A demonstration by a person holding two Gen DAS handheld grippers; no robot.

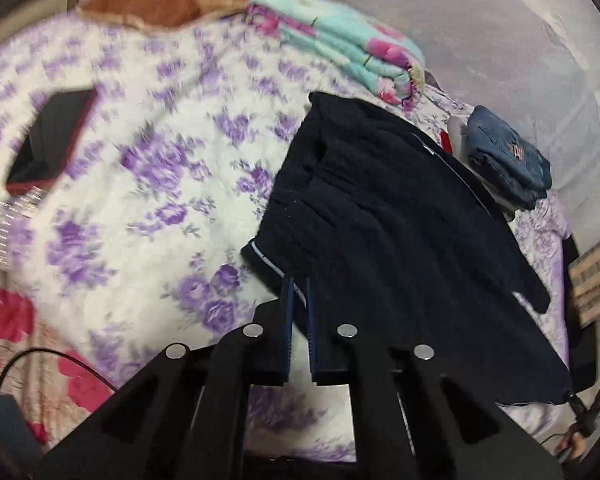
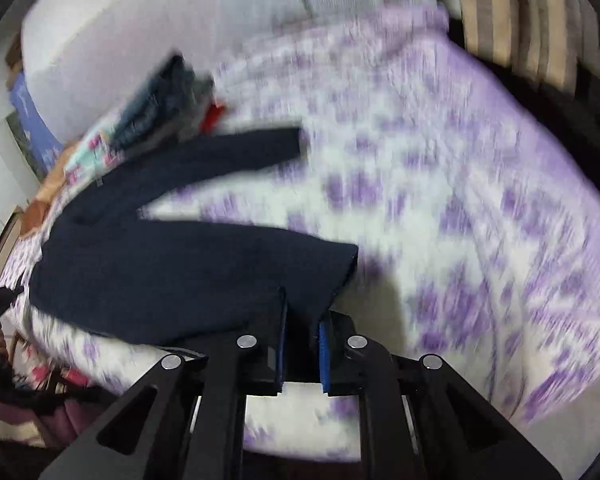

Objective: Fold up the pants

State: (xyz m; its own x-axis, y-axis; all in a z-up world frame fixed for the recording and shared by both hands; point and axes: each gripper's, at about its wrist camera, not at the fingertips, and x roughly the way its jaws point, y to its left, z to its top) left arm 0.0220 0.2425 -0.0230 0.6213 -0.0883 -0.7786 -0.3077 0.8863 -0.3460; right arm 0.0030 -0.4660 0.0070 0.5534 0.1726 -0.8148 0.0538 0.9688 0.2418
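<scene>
Writing: I read none; the patch on the folded jeans (image 1: 508,152) is too blurred.
Pants: my dark navy pants (image 1: 380,208) lie on the purple-flowered blanket (image 1: 140,184), waistband toward the left gripper, legs spread apart in the right view.
Left gripper: my left gripper (image 1: 298,292) has its fingers close together, clamped on the waistband edge.
Right gripper: my right gripper (image 2: 302,320) pinches the near leg's cuff.
Far side: a folded quilt (image 1: 340,48) by the wall.

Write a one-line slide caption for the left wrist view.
Left tongs pinch the waistband corner of dark navy pants spread on a purple-flowered blanket.
</scene>
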